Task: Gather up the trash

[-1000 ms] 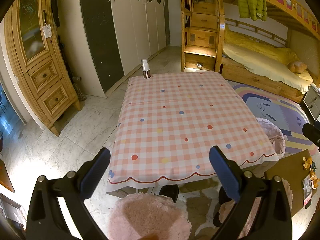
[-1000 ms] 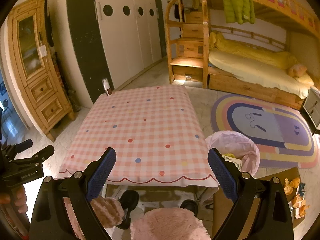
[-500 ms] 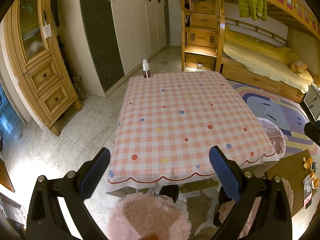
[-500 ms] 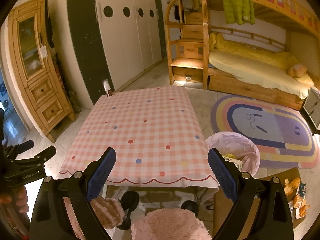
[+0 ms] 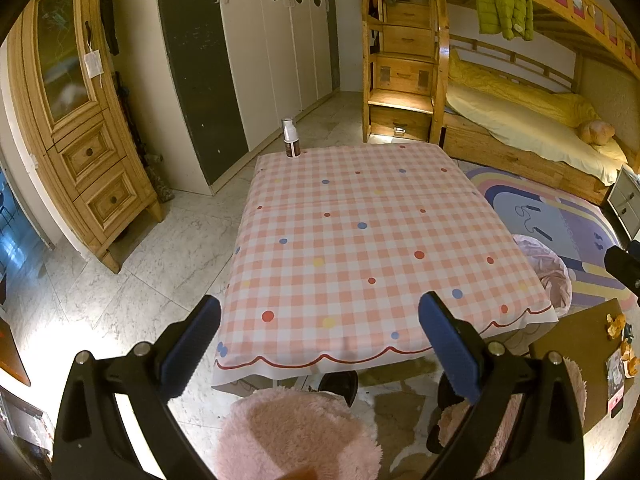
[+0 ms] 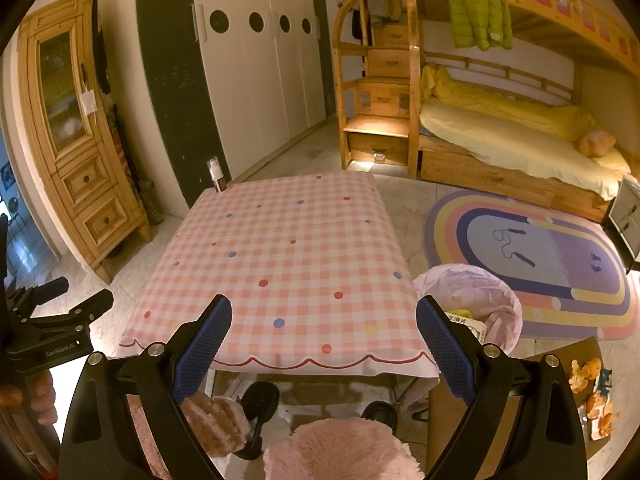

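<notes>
A table under a pink checked cloth (image 5: pixel 360 240) (image 6: pixel 288 264) fills the middle of both views. One small bottle (image 5: pixel 291 143) (image 6: pixel 216 174) stands at its far left corner. A bin with a pink liner (image 6: pixel 472 300) (image 5: pixel 548 268) sits on the floor right of the table, with packaging inside. Orange peel scraps (image 6: pixel 588 372) (image 5: pixel 616 324) lie on a low brown surface at the far right. My left gripper (image 5: pixel 320 344) and my right gripper (image 6: pixel 324 344) hover open and empty before the table's near edge. The left gripper (image 6: pixel 60 320) also shows at the right view's left edge, held by a hand.
A fluffy pink stool (image 5: pixel 296 432) (image 6: pixel 340 448) stands under the near table edge. A wooden cabinet (image 5: pixel 80 132) lines the left wall and a bunk bed (image 6: pixel 500 128) the back right. A rainbow rug (image 6: pixel 540 260) lies on the marble floor.
Both views have drifted only slightly; the right gripper has backed off a little. Nothing was gripped or let go.
</notes>
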Demonstrator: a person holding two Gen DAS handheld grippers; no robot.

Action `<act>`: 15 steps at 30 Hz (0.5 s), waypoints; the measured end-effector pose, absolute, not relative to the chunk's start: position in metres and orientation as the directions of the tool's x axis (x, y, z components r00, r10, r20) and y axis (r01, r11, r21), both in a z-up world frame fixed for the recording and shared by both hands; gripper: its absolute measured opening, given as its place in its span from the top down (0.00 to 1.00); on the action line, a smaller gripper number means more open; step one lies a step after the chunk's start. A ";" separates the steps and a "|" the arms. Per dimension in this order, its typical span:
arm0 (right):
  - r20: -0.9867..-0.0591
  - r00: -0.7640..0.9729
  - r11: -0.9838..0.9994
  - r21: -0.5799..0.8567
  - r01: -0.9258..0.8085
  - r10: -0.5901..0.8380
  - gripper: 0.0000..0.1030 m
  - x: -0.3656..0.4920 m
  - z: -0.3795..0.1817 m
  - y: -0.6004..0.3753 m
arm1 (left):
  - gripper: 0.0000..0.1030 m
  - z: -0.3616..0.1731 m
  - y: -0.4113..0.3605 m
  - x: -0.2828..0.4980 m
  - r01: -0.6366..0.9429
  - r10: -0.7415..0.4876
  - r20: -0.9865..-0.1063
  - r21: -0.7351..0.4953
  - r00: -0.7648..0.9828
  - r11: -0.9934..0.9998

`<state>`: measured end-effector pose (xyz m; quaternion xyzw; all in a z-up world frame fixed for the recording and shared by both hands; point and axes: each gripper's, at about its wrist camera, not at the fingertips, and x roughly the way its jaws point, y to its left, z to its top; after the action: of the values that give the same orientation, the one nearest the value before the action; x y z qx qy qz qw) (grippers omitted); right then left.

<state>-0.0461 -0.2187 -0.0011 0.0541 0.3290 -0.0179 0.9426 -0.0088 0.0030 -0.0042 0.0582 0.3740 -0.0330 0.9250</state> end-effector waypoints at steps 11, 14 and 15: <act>-0.625 0.780 0.993 0.093 0.066 0.006 0.10 -0.044 -0.002 -0.217 | 0.07 -0.006 0.003 -0.008 0.104 -0.016 -0.698 0.084 0.716 0.991; -0.623 0.782 0.994 0.093 0.065 0.007 0.10 -0.045 -0.002 -0.217 | 0.07 -0.006 0.003 -0.008 0.104 -0.015 -0.696 0.086 0.718 0.991; -0.623 0.782 0.994 0.092 0.065 0.007 0.10 -0.045 -0.002 -0.218 | 0.07 -0.006 0.003 -0.008 0.104 -0.016 -0.697 0.084 0.717 0.991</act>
<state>-0.0448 -0.2177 -0.0021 0.0544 0.3299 -0.0156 0.9423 -0.0075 0.0029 -0.0056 0.0587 0.3748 -0.0322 0.9247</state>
